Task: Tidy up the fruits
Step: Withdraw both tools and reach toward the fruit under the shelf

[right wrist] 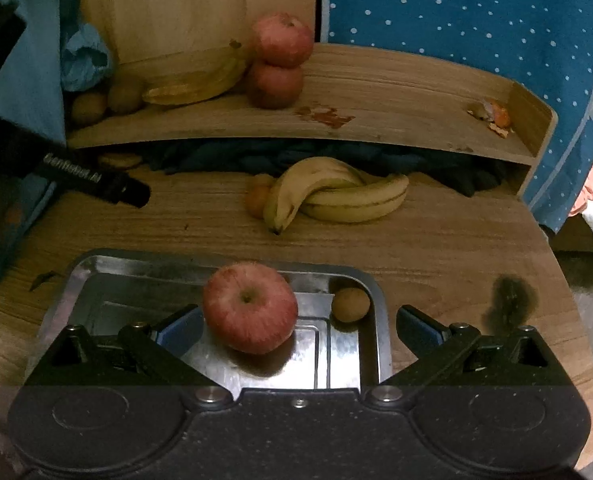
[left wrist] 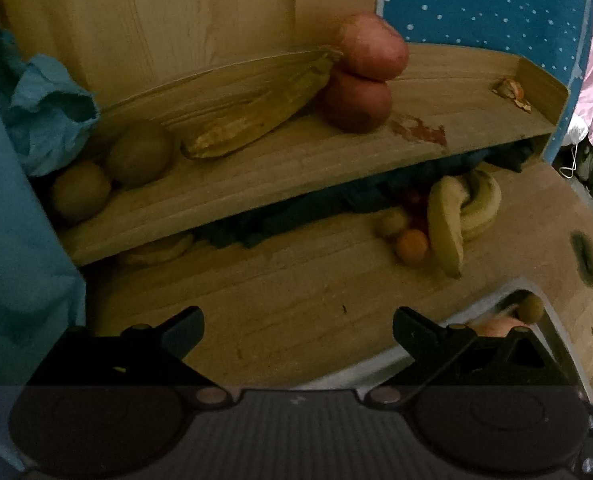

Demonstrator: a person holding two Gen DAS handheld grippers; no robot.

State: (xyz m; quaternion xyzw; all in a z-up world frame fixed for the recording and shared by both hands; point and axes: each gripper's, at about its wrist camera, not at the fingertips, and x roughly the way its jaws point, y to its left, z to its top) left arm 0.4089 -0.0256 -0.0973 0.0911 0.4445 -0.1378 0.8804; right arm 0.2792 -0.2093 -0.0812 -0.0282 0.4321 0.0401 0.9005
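Wooden desk [right wrist: 436, 248] with a raised shelf [right wrist: 376, 92] fills both views. Only the right wrist view shows the metal tray [right wrist: 76, 280] whole, holding a red apple [right wrist: 250, 306] and a kiwi [right wrist: 350, 304]; the left view cuts it off at 4 o'clock. Right gripper [right wrist: 299, 326] fingers stand apart, the apple between them nearer the left finger. Left gripper [left wrist: 298, 330] gapes over bare wood. Bananas [right wrist: 336, 194] lie at 12 o'clock.

Both views look forward and slightly down across the tabletop [left wrist: 280, 312] toward the raised shelf [right wrist: 396, 92] at the back. The left wrist view sits nearer the shelf, with the tray [left wrist: 552, 312] only at its lower right. The right wrist view sits farther back, directly over the tray [right wrist: 76, 292]. Both share the shelf and the bananas [right wrist: 336, 196].
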